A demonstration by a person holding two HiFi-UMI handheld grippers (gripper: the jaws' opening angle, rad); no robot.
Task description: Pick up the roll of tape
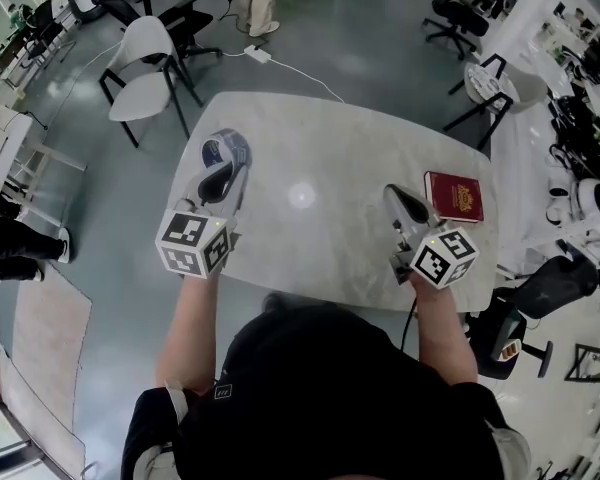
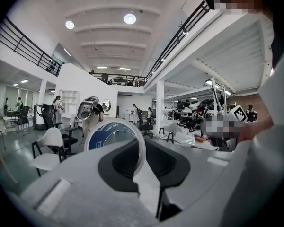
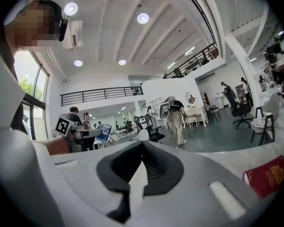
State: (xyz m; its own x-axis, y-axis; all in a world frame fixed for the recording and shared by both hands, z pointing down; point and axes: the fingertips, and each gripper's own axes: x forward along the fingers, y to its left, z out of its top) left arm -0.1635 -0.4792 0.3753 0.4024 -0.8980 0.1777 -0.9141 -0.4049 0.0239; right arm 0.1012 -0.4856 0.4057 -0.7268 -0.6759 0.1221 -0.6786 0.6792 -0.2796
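Observation:
The roll of tape (image 1: 228, 152), a white ring with a blue label, stands on edge over the table's left side. My left gripper (image 1: 223, 175) is shut on it. In the left gripper view the roll of tape (image 2: 105, 135) rises upright between the black pads, which pinch its wall at my left gripper (image 2: 138, 150). My right gripper (image 1: 400, 200) hovers over the table's right part with its jaw tips together and nothing between them. In the right gripper view my right gripper (image 3: 141, 144) is shut and empty, and the roll of tape (image 3: 103, 133) shows far off at the left.
A red booklet (image 1: 453, 196) lies on the pale marble table (image 1: 320, 148) just right of the right gripper. White chairs (image 1: 148, 68) stand beyond the table's far left corner, and a black office chair (image 1: 540, 288) at its right. A person stands at the back.

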